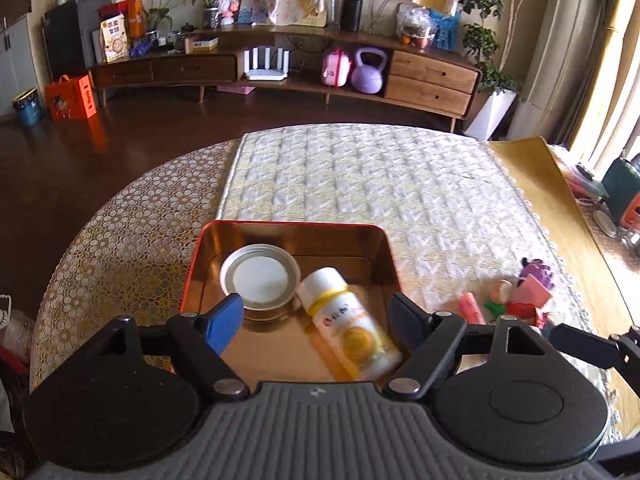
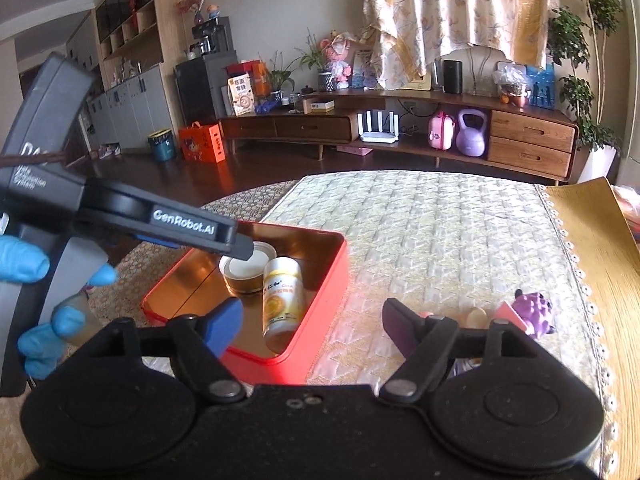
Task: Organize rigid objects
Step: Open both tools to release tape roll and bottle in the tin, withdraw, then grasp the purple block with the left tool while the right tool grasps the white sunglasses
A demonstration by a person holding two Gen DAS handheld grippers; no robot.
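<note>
Over the red tin tray (image 1: 384, 248), the left gripper (image 1: 316, 320) hangs with its fingers spread wide and nothing in them; inside the tray a yellow-labelled white bottle (image 1: 350, 326) lies on its side, with a round lidded jar (image 1: 260, 276) just at its 10 o'clock. At about 3 o'clock from the tray, a little pile of toys (image 1: 520, 296) sits on the quilted mat (image 1: 360, 184). Right gripper (image 2: 314, 324) is wide open too and empty, hovering by the tray's near corner.

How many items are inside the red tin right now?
2. A white-lidded jar stands at the far left of the red tin; a yellow-labelled bottle lies on its side to the right. The gripper bodies hide the near end.
</note>
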